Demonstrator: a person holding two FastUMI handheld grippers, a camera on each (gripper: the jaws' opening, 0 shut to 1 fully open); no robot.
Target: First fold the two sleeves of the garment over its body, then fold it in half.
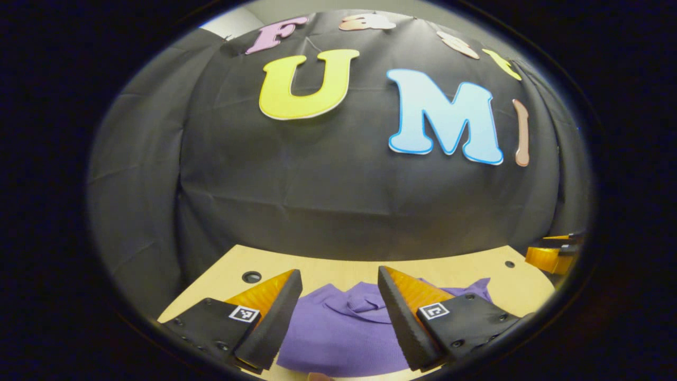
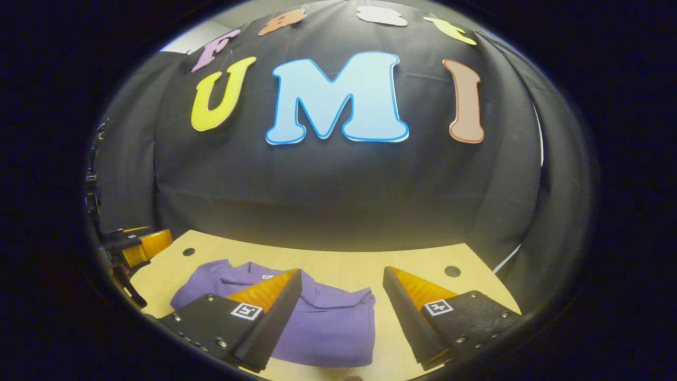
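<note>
A purple collared cloth garment (image 1: 344, 328) is lying on the pale wooden bench (image 1: 328, 270). Left gripper (image 1: 338, 280) and right gripper (image 2: 341, 280) are hovering above it, jaws spread, gripping nothing. No legible writing.

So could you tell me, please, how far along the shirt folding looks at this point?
The purple shirt lies compact on the wooden table with no sleeve sticking out, so the sleeve folds look done. Whether it is already halved is unclear. Nothing is in hand: the left gripper and right gripper hang open above it.
</note>
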